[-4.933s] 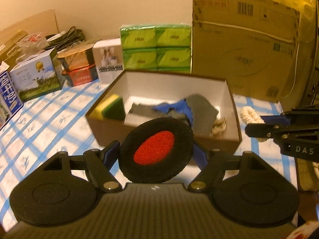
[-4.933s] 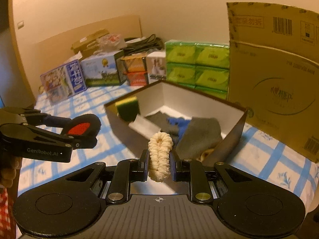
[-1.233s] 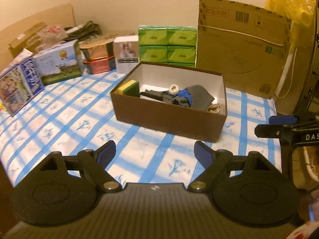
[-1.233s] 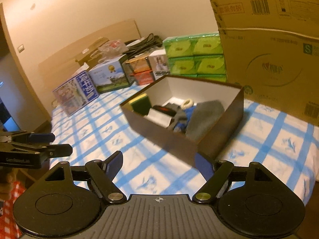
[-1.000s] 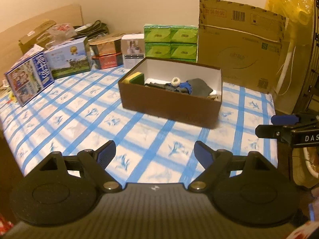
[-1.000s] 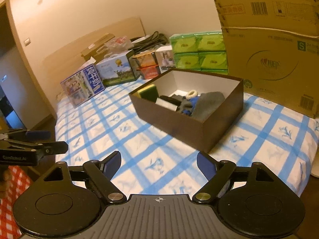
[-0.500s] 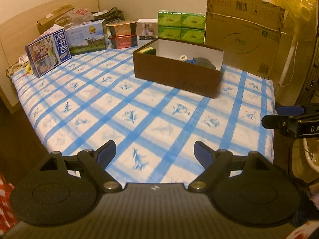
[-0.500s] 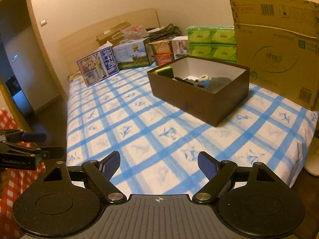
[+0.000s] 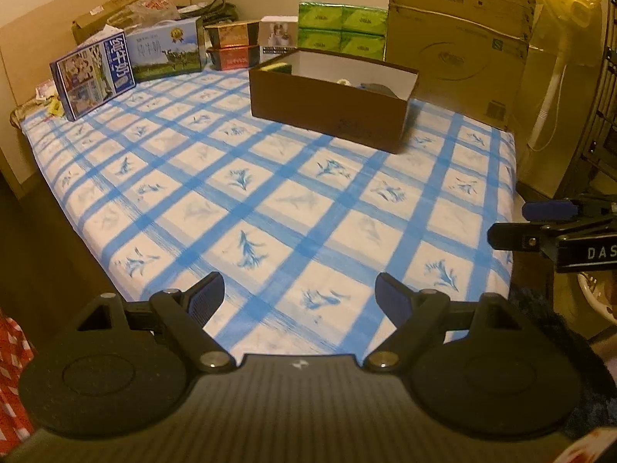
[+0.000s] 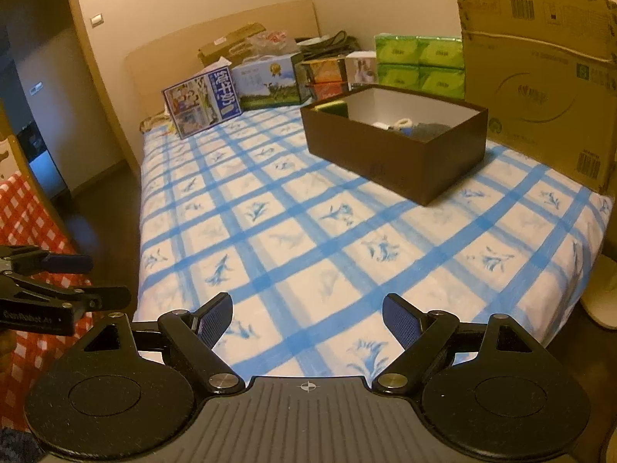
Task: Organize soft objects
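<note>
Both grippers, left (image 9: 299, 297) and right (image 10: 307, 314), are gaping wide and empty; nothing is threatening the filled box (image 9: 327, 106).

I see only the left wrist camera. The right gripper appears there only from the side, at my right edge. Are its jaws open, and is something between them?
Observer: In the right wrist view the right gripper has its jaws wide apart and nothing is between them. Only the blue-checked bedsheet shows through the gap.
Operator: Thank you. What is on the far left, beyond the bed? My view is dark there.
Observer: There is an open doorway into a dimmer room, and a white light switch is on the wall beside it.
</note>
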`<control>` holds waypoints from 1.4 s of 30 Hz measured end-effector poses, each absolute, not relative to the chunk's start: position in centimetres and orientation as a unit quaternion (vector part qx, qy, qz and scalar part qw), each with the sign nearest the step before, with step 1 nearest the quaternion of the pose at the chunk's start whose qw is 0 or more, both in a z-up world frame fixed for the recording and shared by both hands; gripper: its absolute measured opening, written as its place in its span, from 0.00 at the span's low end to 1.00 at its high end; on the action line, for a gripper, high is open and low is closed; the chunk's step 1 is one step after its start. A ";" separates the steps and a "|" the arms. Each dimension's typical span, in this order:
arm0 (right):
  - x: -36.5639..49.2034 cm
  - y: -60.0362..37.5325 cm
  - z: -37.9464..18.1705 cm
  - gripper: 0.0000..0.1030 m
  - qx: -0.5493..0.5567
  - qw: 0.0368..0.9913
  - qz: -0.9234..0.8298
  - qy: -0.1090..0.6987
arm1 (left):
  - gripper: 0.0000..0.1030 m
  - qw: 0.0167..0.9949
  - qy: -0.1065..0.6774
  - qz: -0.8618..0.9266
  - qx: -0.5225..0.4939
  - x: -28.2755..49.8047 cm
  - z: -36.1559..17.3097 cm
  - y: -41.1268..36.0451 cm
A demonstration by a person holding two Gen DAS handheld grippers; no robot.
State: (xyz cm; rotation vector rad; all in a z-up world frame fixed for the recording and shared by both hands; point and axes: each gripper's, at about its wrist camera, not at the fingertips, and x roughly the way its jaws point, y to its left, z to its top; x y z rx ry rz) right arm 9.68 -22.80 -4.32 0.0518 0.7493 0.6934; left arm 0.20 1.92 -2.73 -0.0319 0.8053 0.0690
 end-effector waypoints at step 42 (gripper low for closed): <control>8.8 -20.5 -7.3 0.82 0.010 0.849 0.332 0.411 | 0.81 0.908 0.416 0.024 -0.049 0.3 -5.1 1.4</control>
